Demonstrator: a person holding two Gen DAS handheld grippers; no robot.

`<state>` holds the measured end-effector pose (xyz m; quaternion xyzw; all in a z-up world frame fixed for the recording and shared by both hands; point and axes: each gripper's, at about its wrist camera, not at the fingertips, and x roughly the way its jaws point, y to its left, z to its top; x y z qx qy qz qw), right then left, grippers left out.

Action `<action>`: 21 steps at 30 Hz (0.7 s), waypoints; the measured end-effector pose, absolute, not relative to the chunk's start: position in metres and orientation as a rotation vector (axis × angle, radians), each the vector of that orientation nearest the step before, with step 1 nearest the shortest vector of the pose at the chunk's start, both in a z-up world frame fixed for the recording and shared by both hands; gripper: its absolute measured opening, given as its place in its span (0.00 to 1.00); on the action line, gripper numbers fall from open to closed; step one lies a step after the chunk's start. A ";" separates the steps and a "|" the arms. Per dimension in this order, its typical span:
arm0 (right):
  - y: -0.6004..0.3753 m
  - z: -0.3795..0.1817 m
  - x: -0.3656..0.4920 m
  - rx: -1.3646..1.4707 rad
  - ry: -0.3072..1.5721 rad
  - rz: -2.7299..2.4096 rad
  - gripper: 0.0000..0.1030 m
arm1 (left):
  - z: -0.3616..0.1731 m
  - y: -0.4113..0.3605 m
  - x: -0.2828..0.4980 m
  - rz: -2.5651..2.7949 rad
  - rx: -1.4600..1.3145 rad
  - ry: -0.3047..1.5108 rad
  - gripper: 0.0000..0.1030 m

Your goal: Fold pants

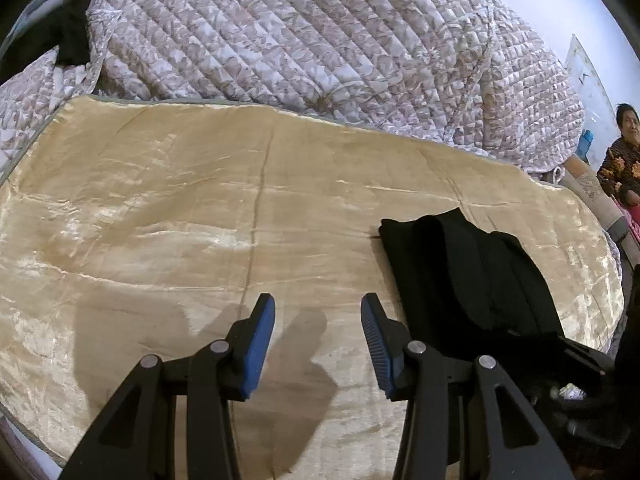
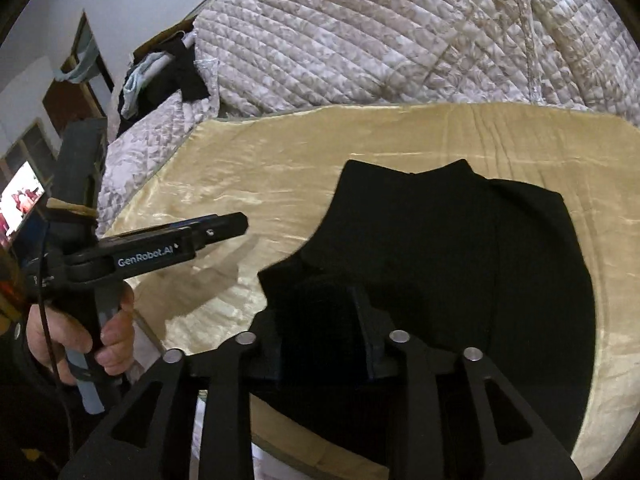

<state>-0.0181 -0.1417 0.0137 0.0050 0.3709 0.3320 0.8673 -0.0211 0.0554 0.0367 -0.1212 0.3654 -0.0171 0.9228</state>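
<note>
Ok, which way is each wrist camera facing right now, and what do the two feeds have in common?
Left wrist: sits behind the open left gripper, looking across the gold bed cover toward the quilt; black pants lie to its right.
Right wrist: sits behind the right gripper, whose jaws pinch the pants' near edge; the left gripper and the person's left hand show at left.
Shared: pants, gold cover, quilt, left gripper.

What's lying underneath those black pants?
The black pants lie on a shiny golden blanket spread beneath them. Whatever is under the pants' folded layers is covered.
</note>
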 end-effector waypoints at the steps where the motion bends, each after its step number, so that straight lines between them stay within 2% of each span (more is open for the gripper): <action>1: -0.141 0.016 -0.019 0.008 0.777 0.707 0.46 | 0.038 0.054 -0.022 -0.039 -0.245 0.746 0.46; 6: -0.153 0.040 -0.035 0.050 0.712 0.843 0.51 | 0.042 0.052 -0.022 -0.047 -0.242 0.736 0.46; 9: -0.176 0.051 -0.042 0.098 0.626 0.791 0.51 | 0.046 0.048 -0.021 -0.060 -0.243 0.727 0.46; 11: -0.191 0.049 -0.037 0.125 0.638 0.690 0.50 | 0.050 0.042 -0.021 -0.080 -0.240 0.715 0.46; 13: -0.199 0.032 -0.025 0.099 0.711 0.540 0.26 | 0.054 0.034 -0.022 -0.112 -0.238 0.704 0.46; 15: -0.197 0.008 -0.015 0.081 0.835 0.505 0.22 | 0.057 0.025 -0.021 -0.141 -0.227 0.699 0.46; 21: -0.199 0.040 -0.010 0.077 0.769 0.541 0.22 | 0.072 -0.012 -0.013 -0.257 -0.173 0.679 0.46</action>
